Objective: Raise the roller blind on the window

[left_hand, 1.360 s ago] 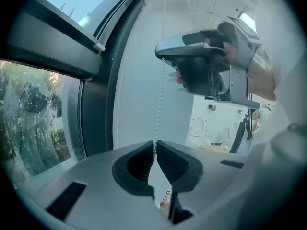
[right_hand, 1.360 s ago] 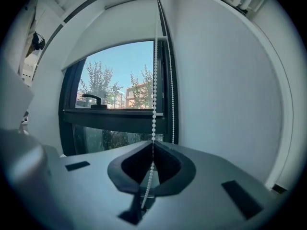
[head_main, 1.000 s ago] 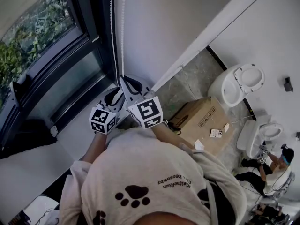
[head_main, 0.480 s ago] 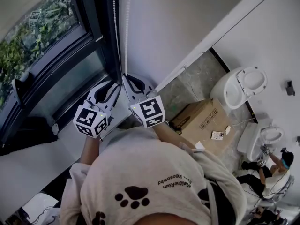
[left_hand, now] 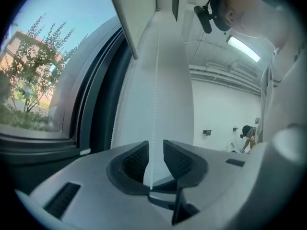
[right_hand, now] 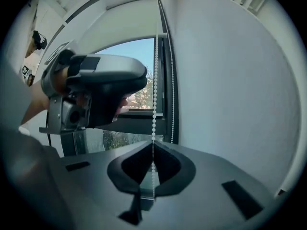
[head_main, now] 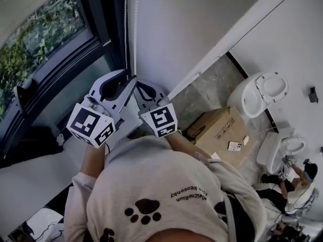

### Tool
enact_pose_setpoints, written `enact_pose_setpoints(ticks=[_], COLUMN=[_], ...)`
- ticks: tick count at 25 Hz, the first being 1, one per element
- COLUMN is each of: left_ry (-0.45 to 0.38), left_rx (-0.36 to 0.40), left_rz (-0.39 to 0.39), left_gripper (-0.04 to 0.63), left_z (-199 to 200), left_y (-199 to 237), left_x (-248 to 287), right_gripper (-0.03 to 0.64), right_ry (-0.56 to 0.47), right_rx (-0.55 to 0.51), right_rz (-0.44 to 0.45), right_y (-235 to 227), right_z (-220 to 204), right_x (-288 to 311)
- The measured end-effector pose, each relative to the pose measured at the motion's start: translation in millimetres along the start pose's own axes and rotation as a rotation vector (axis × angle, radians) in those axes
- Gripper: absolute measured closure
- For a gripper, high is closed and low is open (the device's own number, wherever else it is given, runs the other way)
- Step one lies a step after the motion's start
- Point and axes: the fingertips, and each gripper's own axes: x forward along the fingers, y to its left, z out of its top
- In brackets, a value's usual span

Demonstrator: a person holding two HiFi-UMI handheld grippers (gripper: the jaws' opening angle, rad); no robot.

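A white bead chain [head_main: 126, 29] hangs in two strands beside the dark window frame [head_main: 103, 29]. My right gripper [head_main: 137, 84] is shut on one strand, and the beads [right_hand: 154, 109] run straight up out of its closed tips [right_hand: 153, 146]. My left gripper [head_main: 132, 78] is higher, just left of the right one. Its jaws have just been closing with a strand [left_hand: 153, 104] between them. A gap still shows on both sides of the beads at its tips [left_hand: 155, 153]. The pale roller blind [right_hand: 127, 20] covers the top of the window.
A cardboard box [head_main: 217, 130] lies on the floor at the right, with two toilets [head_main: 258, 91] [head_main: 282, 145] by the wall. A person [head_main: 295, 180] crouches at the far right. The white wall [head_main: 181, 29] stands close to the chain.
My left gripper has risen along the chain from beside the right gripper to above it, its jaws narrowing. The right gripper has stayed in place, still shut on the chain.
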Motion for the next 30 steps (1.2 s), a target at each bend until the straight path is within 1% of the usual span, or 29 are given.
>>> enact_pose_setpoints(ticks=[4,10,14,17,24,30], left_ry=[-0.02,-0.05,-0.05,-0.036,-0.047,-0.018], left_rx=[0.048,0.087,0.128,0.142,0.107,0.045], left_rz=[-0.017,-0.031,-0.024,-0.02,-0.027,-0.02], left_gripper=[0.492,0.502,0.557,0.572,0.578,0.578], left_z=[29.0,69.1,86.0,86.8,83.5,50.6], left_y=[0.0,0.5,-1.6,-2.9,-3.5,-1.1], left_x=[13.0,27.0,29.4,29.7,26.5,26.8], right_gripper=[0.606,0.606,0.606,0.606,0.606,0.606], right_ry=[0.003,0.004,0.004,0.004,0.01,0.092], right_rx=[0.0,0.0,-0.008,-0.01,-0.007,0.013], right_rz=[0.003,0.008,0.012,0.013,0.009,0.022], right_y=[0.6,1.7,4.1,4.5,1.5,4.6], right_z=[0.0,0.3,-0.1,-0.3,-3.3,-36.3], right_x=[-0.2,-1.8,-2.2,-2.7,-2.2,0.6])
